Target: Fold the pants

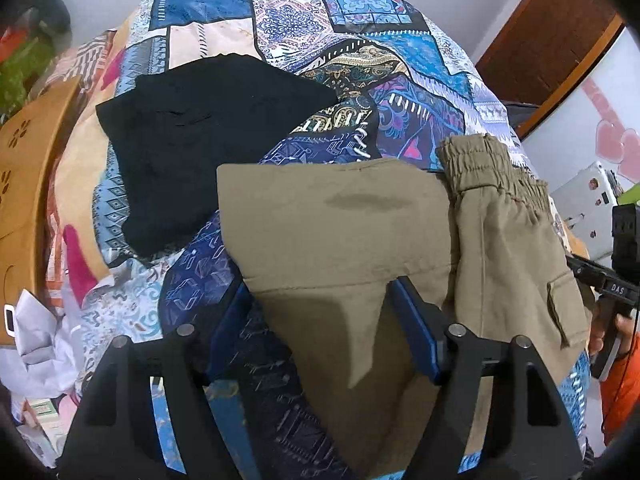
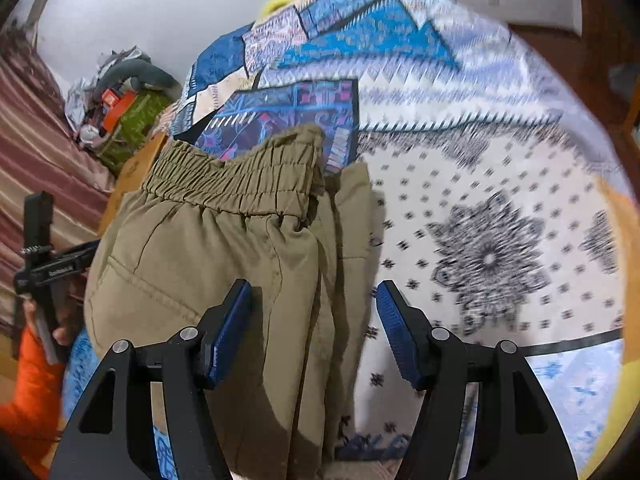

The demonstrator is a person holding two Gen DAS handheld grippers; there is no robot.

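Note:
Khaki pants (image 1: 340, 232) lie on a patchwork bedspread (image 1: 288, 24), one leg folded over toward the elastic waistband (image 1: 492, 172). My left gripper (image 1: 320, 300) stands open over the leg's hem; its blue pads (image 1: 412, 320) are apart and do not press the cloth. In the right wrist view the waistband (image 2: 232, 184) faces away from me. My right gripper (image 2: 312, 300) is open, straddling the folded edge of the pants (image 2: 224, 264). Each gripper also shows at the edge of the other view: the right gripper (image 1: 616, 276) and the left gripper (image 2: 44, 260), both held by hands in orange sleeves.
A folded black garment (image 1: 208, 140) lies on the bed behind and left of the pants. A wooden board (image 1: 24, 184) stands along the bed's left edge. Clutter (image 2: 120, 112) is piled by the wall. A white device (image 1: 588, 208) sits off the right side.

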